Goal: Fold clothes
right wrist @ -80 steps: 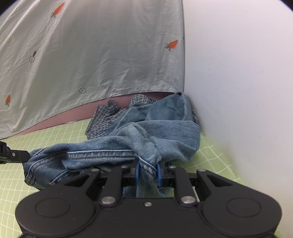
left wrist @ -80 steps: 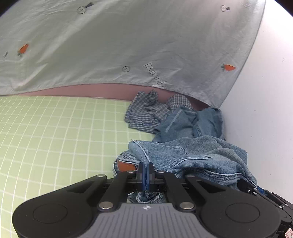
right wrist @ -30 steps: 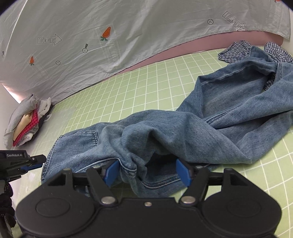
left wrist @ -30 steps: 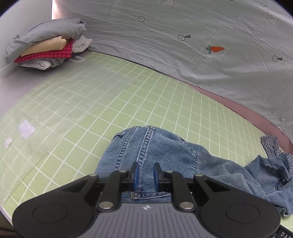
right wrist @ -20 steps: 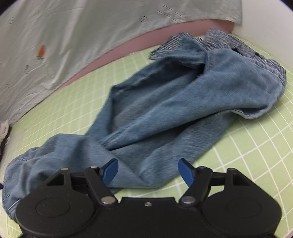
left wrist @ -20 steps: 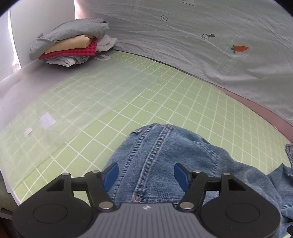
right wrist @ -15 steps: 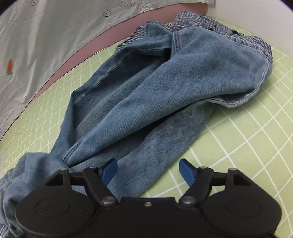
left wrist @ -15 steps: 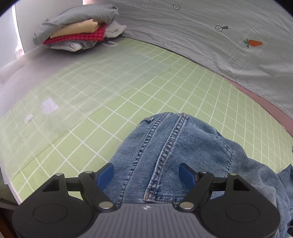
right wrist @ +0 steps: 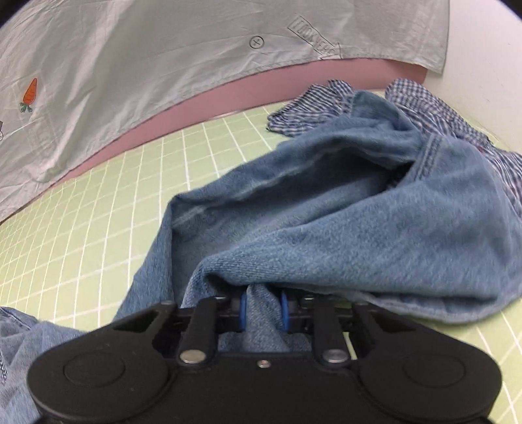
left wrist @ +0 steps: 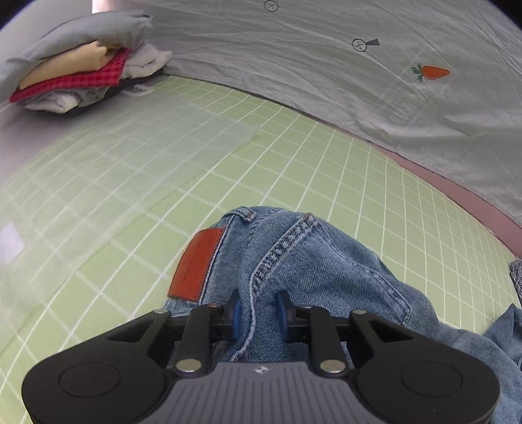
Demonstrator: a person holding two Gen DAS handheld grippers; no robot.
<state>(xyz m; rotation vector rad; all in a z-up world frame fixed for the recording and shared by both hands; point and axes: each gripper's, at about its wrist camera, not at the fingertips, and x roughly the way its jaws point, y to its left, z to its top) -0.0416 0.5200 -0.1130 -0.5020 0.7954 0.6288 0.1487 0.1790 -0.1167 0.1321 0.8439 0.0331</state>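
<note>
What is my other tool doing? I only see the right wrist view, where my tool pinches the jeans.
Observer: The left tool is shut on the jeans near the waistband, beside an orange patch.
Operator: Are there more clothes over there?
Observer: Yes, a pile sits at the far left corner of the green mat.
Operator: What is on top of it?
Observer: A grey garment, over a cream one and a red checked one.
</note>
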